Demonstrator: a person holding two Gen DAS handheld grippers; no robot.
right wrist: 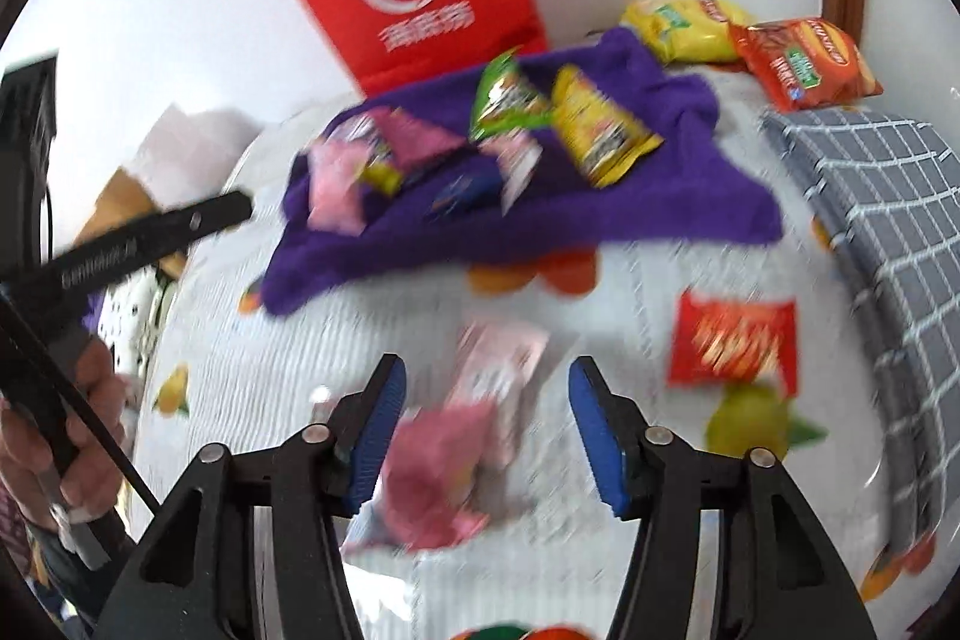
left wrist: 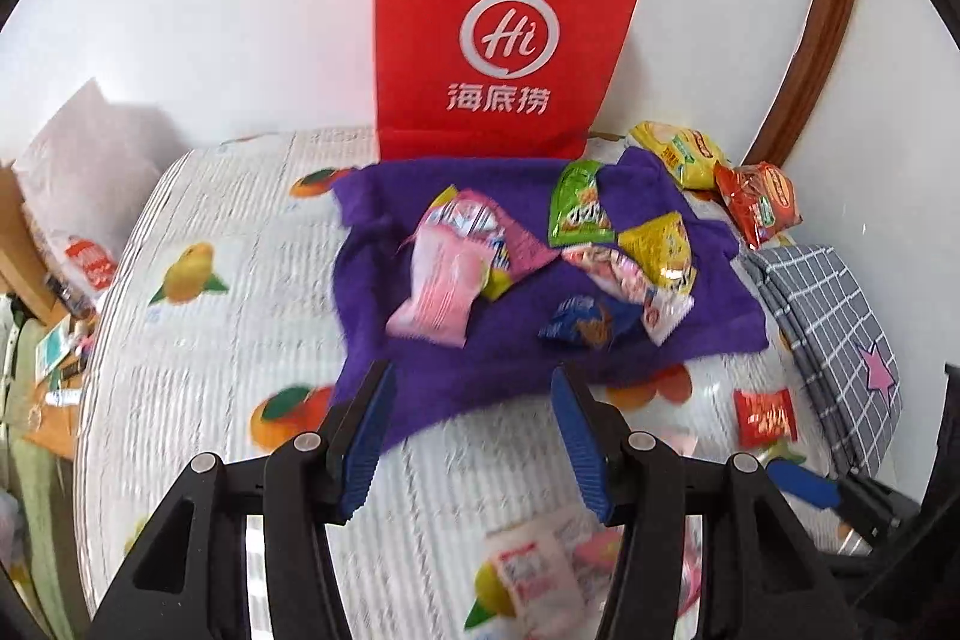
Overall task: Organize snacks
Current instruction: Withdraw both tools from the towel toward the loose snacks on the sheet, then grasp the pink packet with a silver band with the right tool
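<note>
A red paper bag (left wrist: 504, 28) stands upright against the wall behind a purple cloth (left wrist: 372, 280). On the cloth lie a pink packet (left wrist: 444, 280), a green one (left wrist: 579, 211), a yellow one (left wrist: 660, 244) and a blue one (left wrist: 582, 322). My left gripper (left wrist: 473, 370) hangs open over the cloth's near edge, with nothing between its fingers. My right gripper (right wrist: 486, 363) is open above two blurred pink packets (right wrist: 498, 358) lying on the bedspread; its pads do not touch them. A small red packet (right wrist: 735, 343) lies to its right.
A yellow bag (left wrist: 678, 151) and an orange-red bag (left wrist: 759, 202) sit by the wall at the back right. A grey checked cushion (left wrist: 840, 328) borders the right side. The fruit-print bedspread (left wrist: 210, 220) drops off at the left, with clutter below. A hand (right wrist: 72, 448) holds the left gripper.
</note>
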